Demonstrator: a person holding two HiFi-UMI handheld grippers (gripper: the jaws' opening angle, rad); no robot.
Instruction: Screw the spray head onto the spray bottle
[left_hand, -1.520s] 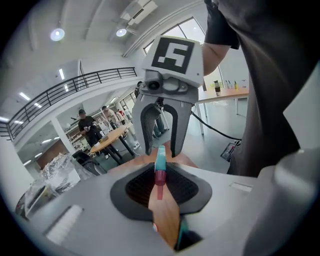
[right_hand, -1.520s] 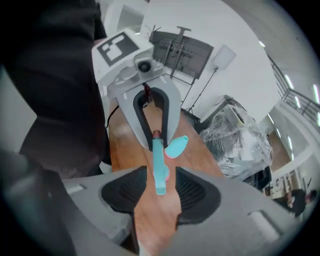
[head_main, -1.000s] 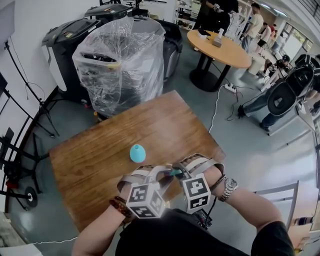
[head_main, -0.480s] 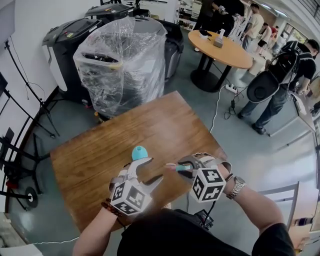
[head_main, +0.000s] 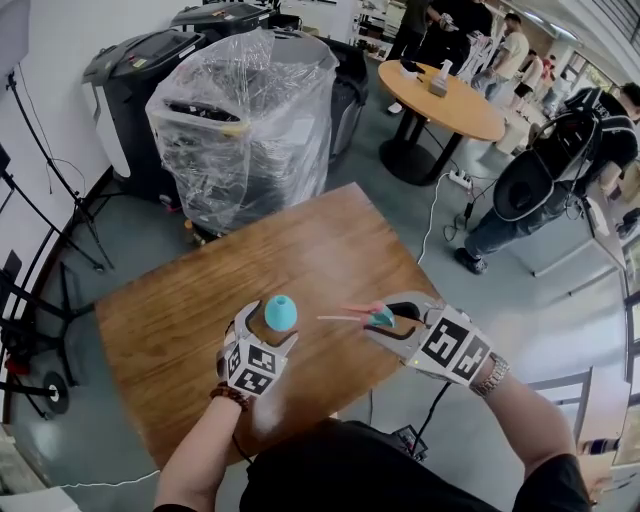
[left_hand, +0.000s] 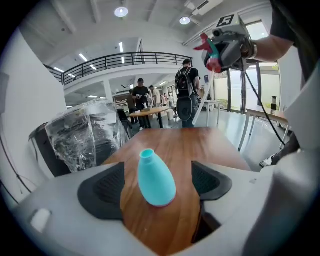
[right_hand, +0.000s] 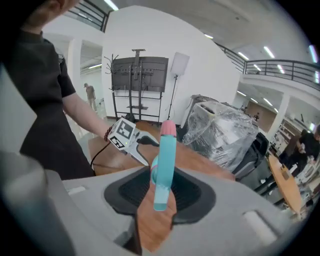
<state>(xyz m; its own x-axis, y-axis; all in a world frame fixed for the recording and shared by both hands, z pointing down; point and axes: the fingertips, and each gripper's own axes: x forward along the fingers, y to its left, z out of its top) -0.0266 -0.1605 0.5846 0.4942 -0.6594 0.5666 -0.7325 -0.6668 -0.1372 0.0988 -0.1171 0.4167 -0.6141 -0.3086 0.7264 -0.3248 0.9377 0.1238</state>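
left gripper (head_main: 266, 330), jaws spread wide after just opening, flanks without touching a smooth, teardrop-shaped teal bottle (left_hand: 156, 179) upright on the wood-grain table (head_main: 330, 250). right gripper (head_main: 388, 322) clamps the teal, pink-tipped spray head (right_hand: 164, 165) above the tabletop; textured black pads (right_hand: 132, 192) cover its sides; its thin tube (head_main: 338, 319) is faint.

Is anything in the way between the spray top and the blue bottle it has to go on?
Nothing visible. The right gripper holds the spray head off to the side of the bottle, with only table between them. The left gripper's jaws have just been opening and flank the bottle, its neck uncovered.
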